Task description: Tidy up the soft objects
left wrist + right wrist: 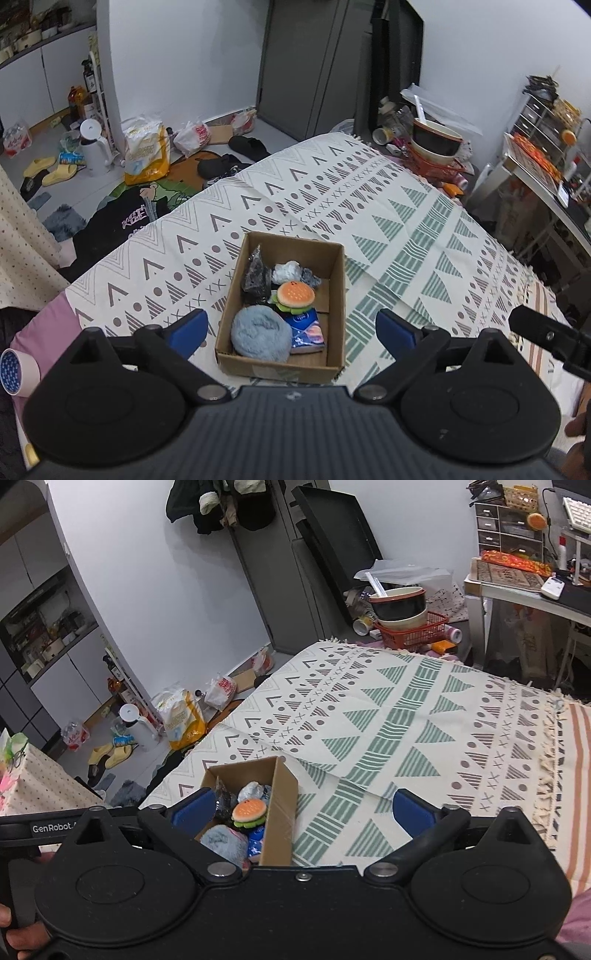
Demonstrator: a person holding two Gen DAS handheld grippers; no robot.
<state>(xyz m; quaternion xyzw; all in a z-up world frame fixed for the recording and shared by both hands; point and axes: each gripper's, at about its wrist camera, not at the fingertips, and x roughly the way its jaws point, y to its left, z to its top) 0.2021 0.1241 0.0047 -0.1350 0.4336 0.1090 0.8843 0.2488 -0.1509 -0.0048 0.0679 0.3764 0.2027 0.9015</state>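
Left wrist view showed my left gripper (291, 328) spread wide and empty above the cardboard box (334, 306), which sat on the patterned blanket (406, 221) holding a fluffy grey pad (260, 332), burger plush (295, 295) and blue packet (308, 326); my right gripper (304, 814) also gaped wide, empty.

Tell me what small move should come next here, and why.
Probably draw both grippers back: the cardboard box already holds the burger plush, blue fluffy pad and other soft items, the patterned cloth shows nothing loose, and the left gripper and right gripper are open, empty.

Even, cool indoor light, soft shadows, sharp focus, strong fisheye bending at edges.
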